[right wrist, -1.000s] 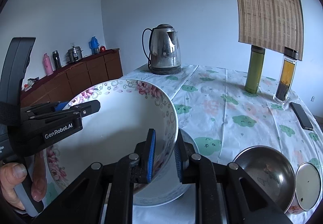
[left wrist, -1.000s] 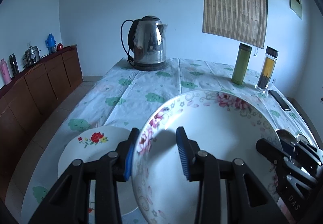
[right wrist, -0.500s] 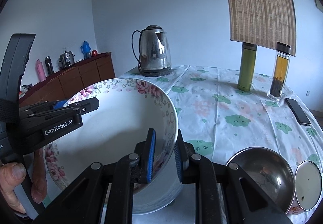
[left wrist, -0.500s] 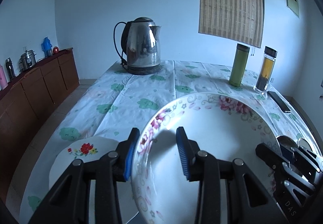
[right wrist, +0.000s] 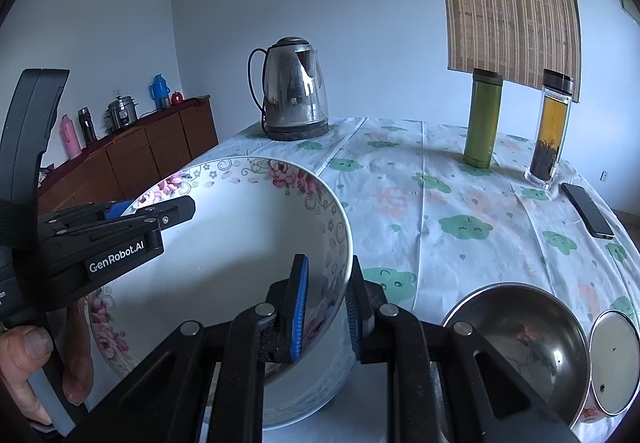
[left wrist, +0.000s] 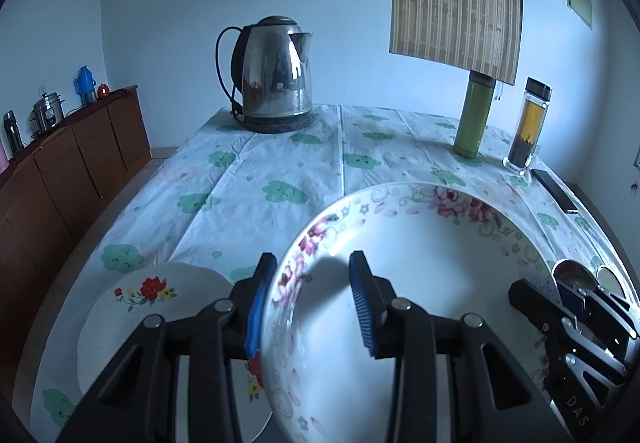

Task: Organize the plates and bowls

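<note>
The big floral bowl (right wrist: 224,283), glazed, slippery and surely breakable, hangs above the counter (right wrist: 460,203) with both tongs clamped on opposite rim sides, left tongs (left wrist: 310,303) and right tongs (right wrist: 326,303), which seems the safest hold

The cloth's middle (right wrist: 460,203) lies bare between the kettle (right wrist: 294,87) at the far edge and 2 bottles (right wrist: 482,119) and phone (right wrist: 587,210) at right, while steel bowl (right wrist: 520,339) and plate (left wrist: 132,315) crowd the near edge.
</note>
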A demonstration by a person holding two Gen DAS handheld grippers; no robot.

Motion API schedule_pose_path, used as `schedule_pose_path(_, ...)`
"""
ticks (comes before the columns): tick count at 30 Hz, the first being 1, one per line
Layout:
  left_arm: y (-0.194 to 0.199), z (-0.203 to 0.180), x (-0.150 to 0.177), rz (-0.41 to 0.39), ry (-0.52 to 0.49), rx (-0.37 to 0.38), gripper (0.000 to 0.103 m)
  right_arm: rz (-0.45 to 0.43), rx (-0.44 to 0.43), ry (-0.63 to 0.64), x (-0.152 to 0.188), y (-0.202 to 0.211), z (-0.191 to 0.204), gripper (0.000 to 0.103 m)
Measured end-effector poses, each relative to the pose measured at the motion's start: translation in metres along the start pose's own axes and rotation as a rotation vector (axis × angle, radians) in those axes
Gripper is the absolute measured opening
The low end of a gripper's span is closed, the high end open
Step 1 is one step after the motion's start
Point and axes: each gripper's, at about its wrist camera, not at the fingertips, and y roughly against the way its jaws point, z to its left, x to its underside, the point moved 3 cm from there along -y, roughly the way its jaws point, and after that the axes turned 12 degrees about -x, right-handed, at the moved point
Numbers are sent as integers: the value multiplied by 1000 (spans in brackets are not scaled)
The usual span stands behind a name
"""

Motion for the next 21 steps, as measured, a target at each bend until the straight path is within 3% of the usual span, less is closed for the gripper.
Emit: schedule_pose_path(21,-21,-5,12,65,-20,-2,36,69,16,-8,9,-16,-4,20)
